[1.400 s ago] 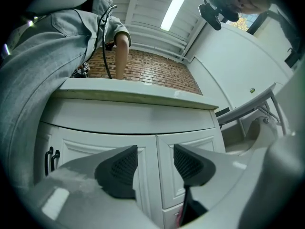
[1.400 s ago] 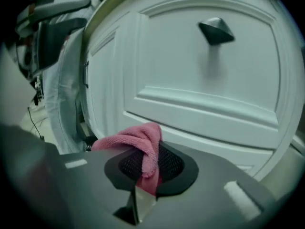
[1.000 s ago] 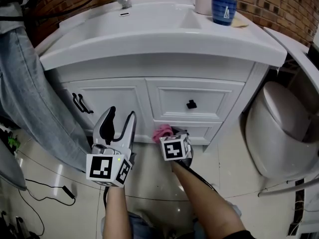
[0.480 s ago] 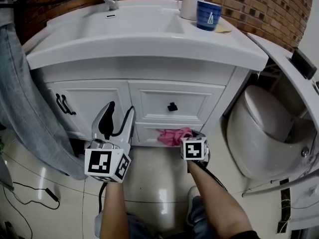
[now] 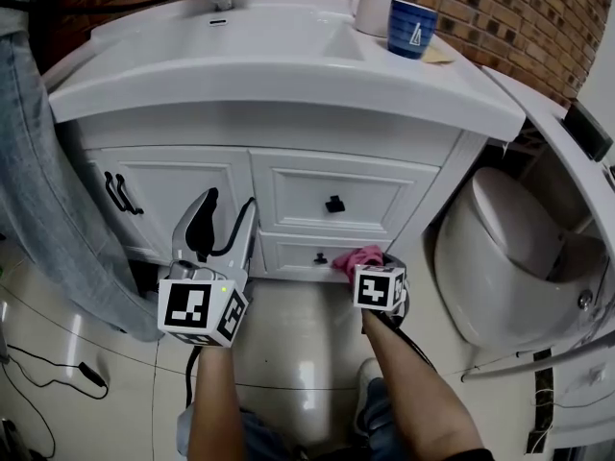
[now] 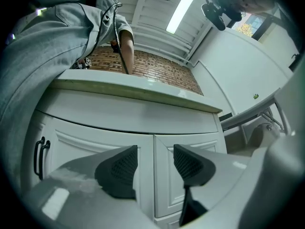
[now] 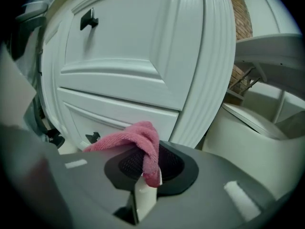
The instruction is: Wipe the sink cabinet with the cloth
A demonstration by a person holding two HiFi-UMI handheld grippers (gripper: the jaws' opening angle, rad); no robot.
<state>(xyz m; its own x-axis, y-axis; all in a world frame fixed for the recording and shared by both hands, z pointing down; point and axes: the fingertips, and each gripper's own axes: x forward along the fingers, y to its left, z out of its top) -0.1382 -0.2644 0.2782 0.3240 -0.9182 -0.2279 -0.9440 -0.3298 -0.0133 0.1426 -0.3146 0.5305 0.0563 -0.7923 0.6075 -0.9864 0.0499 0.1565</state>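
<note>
Wiping step is in hand, I reckon: my right gripper [image 7: 150, 168] has its jaws closed tight on the pink cloth [image 7: 136, 140], one fold pinched btwn the pads w/ the rest bunched out ahead. In the head view that bunch sits at the right end of the lower drawer [image 5: 288, 255] of the sink cabinet [image 5: 259, 128], just beside the cab's right corner post. Left gripper [image 6: 155, 163] looks idle, jaws apart w/ nothing btwn them, only door & drawer fronts beyond. It hangs low in front of the door [image 5: 163, 195], not touching. Next move, prob.: press the cloth flat to the panel and sweep left along that drawer, lifting round its knob [image 5: 320, 257], then go up to the upper drawer [image 5: 384, 192] and across to the door. Such a small wad calls for many passes and firm pressure, else it only skims. Can't confirm contact: the marker cube covers the jaw tips in the head view, and the right gripper view shows cloth near the drawer but not whether it touches. Cab's left flank is behind a person in denim [image 5: 38, 161], its base is hidden by both grippers, and its right side is blocked by the toilet [image 5: 500, 248].
</note>
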